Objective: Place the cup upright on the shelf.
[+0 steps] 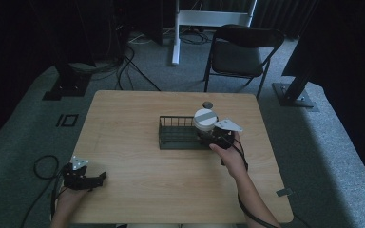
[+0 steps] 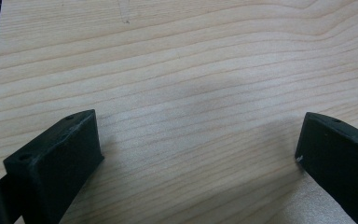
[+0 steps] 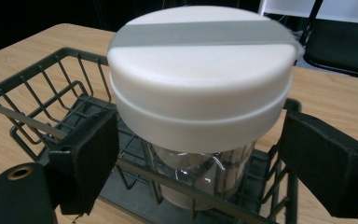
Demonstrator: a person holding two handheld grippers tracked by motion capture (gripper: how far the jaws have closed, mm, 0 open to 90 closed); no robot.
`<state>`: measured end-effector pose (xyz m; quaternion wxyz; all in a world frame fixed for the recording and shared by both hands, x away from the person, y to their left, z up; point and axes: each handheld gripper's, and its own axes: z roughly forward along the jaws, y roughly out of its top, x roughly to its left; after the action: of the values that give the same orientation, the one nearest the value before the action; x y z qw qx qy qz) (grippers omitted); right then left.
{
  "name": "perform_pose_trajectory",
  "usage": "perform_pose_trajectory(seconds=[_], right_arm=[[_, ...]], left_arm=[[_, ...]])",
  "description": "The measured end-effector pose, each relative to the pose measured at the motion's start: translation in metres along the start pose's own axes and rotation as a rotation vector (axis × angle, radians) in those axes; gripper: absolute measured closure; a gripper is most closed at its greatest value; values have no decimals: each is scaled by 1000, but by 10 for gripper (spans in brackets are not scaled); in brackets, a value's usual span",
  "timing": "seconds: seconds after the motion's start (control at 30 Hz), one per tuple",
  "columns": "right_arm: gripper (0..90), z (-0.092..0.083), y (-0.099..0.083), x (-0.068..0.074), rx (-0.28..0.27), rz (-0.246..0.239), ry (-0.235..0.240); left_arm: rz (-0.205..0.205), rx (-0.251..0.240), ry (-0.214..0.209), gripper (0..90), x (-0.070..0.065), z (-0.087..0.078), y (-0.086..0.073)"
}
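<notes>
One pale wooden table [image 1: 171,190] stands on grey carpet in a dim room, with a black folding chair [image 1: 240,50] beyond its far edge and cables trailing across the floor at the left. A dark wire basket [image 1: 171,135] sits near the table's middle, and a small dark round object [image 1: 207,104] lies just behind it. Most of the tabletop in front of the basket and to its left is bare wood.

A clear jar with a white lid [image 1: 205,118], a grey stripe across the top, stands upright in the right end of the basket. The right tongs [image 1: 217,137] are at the basket's near right corner, the hand behind them and the forearm coming up from the bottom edge. In the right gripper view their jaws stand apart, one on each side of the jar [image 3: 200,93] below its lid, not touching it, with the basket's rim [image 3: 42,65] between them and the glass.

The left tongs [image 1: 95,179] rest low at the table's near left edge, pointing right; in the left gripper view their jaws are spread wide over bare wood.
</notes>
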<state>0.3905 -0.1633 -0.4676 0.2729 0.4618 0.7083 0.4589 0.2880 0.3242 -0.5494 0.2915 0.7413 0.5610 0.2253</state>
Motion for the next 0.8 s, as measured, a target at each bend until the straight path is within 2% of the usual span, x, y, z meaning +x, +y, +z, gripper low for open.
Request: perform_pose_trajectory(seconds=[0.47,0.8], right_arm=[[122,-22,-10,-6,-13,-6,1],[122,-38,-23,-20,-22,9,-23]], left_arm=[[0,0,0,2,0,0,0],[0,0,0,2,0,0,0]])
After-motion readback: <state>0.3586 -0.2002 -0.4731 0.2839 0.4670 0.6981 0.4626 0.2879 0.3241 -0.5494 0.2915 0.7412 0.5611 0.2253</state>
